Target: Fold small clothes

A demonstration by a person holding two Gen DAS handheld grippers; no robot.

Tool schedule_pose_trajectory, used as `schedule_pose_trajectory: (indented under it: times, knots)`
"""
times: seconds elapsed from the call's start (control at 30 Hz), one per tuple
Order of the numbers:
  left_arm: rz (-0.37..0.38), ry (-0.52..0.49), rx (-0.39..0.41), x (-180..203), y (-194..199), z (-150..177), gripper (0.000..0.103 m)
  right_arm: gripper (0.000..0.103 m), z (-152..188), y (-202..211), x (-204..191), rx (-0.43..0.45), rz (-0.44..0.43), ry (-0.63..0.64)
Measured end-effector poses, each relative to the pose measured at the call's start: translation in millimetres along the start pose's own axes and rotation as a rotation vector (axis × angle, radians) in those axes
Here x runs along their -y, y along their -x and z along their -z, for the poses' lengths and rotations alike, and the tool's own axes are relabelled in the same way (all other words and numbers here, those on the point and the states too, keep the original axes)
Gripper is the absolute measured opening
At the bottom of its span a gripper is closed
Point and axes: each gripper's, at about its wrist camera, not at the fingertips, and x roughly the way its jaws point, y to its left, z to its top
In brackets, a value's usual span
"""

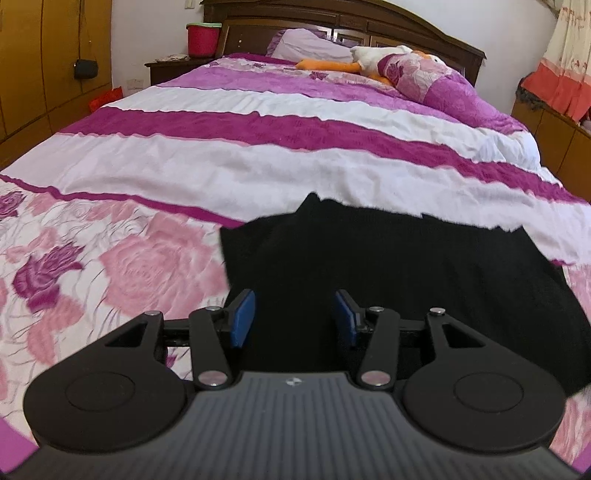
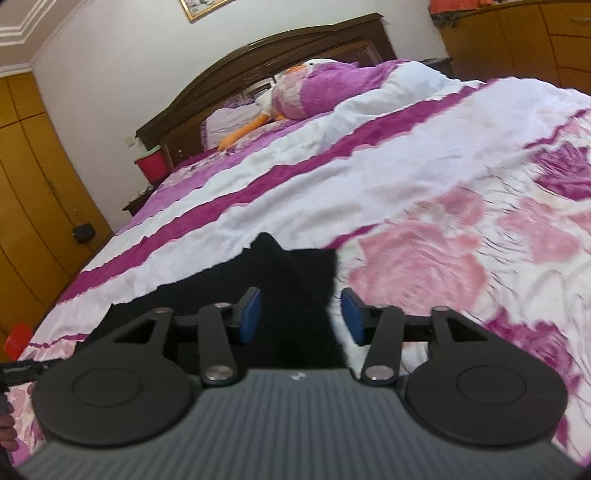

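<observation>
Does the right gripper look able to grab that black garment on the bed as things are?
Probably yes. The right gripper is open, and the black garment lies on the bedspread directly ahead, its edge between the blue pads, nothing blocking it.

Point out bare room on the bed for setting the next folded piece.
Free: the white band between the black garment and the magenta stripe, and the rose print beside it. Crowded: the headboard end, with plush duck and pillow.

A plush duck [image 1: 373,59] lies by the headboard [image 1: 369,26], red bucket [image 1: 202,40] beside
</observation>
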Motion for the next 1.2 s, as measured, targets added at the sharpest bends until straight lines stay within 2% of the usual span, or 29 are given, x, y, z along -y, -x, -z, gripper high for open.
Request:
schedule_pose_trajectory:
  times: [0.17, 0.37, 0.63, 0.73, 1.03, 1.13, 1.2]
  knots:
    - [-0.008, 0.003, -0.016, -5.4, 11.2, 12.5, 0.055, 0.053, 12.7, 5.6, 14.6, -0.029, 0.003, -0.057]
    - [-0.034, 0.022, -0.052, -12.6, 3.1, 23.0, 0.055, 0.053, 36.1, -7.0, 24.5, -0.065, -0.01, -0.108]
    - [-0.045, 0.019, -0.064, -12.9, -12.4, 27.4, 0.06, 0.054, 51.1, -13.3, 22.8, -0.062, -0.112, -0.171]
    - [-0.049, 0.016, -0.062, -11.9, -14.6, 26.7, 0.06, 0.054, 53.9, -20.2, 20.3, -0.046, -0.107, -0.175]
    - [-0.046, 0.021, -0.063, -12.5, -15.6, 25.8, 0.061, 0.052, 53.9, -41.8, 27.1, 0.009, -0.225, -0.341]
    - [-0.048, 0.024, -0.063, -12.3, -15.7, 24.9, 0.061, 0.039, 54.4, -46.4, 23.3, 0.014, -0.207, -0.338]
    - [-0.048, 0.023, -0.063, -12.3, -15.6, 24.7, 0.061, 0.021, 55.0, -47.8, 25.7, 0.018, -0.199, -0.369]
